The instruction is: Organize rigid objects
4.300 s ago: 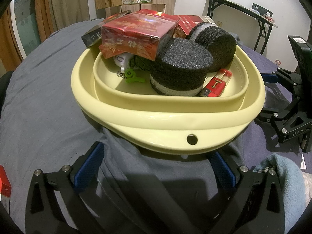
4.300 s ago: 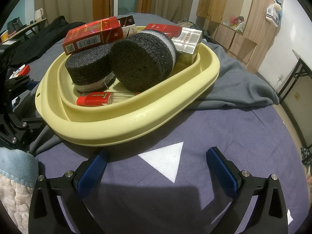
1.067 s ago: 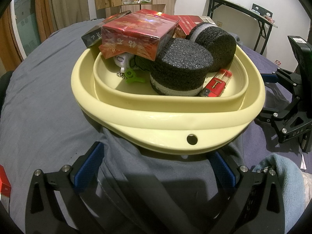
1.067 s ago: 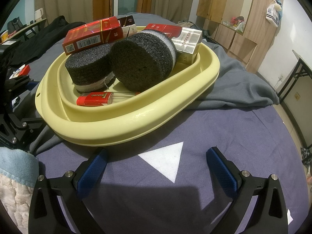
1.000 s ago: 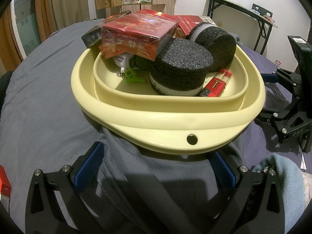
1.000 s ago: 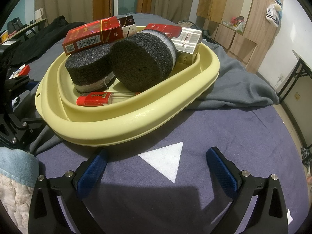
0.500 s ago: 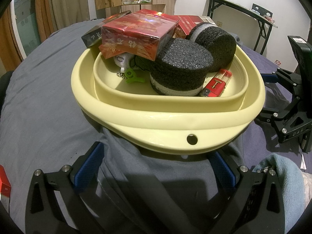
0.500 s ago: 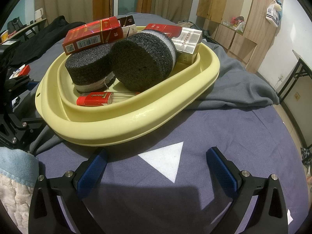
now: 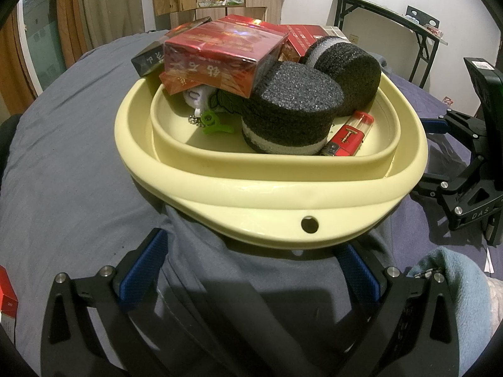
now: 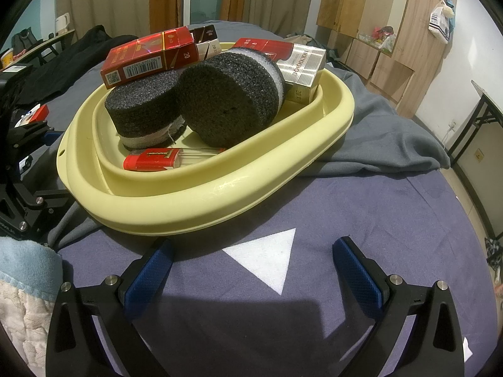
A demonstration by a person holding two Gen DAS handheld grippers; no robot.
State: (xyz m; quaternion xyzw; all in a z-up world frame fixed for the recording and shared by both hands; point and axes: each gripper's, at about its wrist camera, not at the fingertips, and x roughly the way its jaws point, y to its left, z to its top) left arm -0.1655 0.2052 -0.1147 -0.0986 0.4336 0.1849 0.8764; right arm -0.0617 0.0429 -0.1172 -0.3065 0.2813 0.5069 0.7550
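Observation:
A pale yellow basin (image 9: 251,202) (image 10: 195,198) sits on a blue-grey bed. In it lie two black foam cylinders (image 9: 290,108) (image 10: 229,97), red cigarette boxes (image 9: 220,53) (image 10: 147,55), a silver-and-red box (image 10: 300,66), a red lighter (image 9: 349,136) (image 10: 152,158) and a green clip (image 9: 213,124). My left gripper (image 9: 251,270) stands open just short of the basin's near rim, nothing between its fingers. My right gripper (image 10: 251,267) is open too, over a white triangle (image 10: 267,262) on the sheet.
A grey cloth (image 10: 377,138) lies under and beside the basin. A light blue blanket (image 9: 452,282) is at the near right of the left view. A red box (image 9: 6,301) lies at the left edge. Desks and wooden cupboards (image 10: 377,15) stand around the bed.

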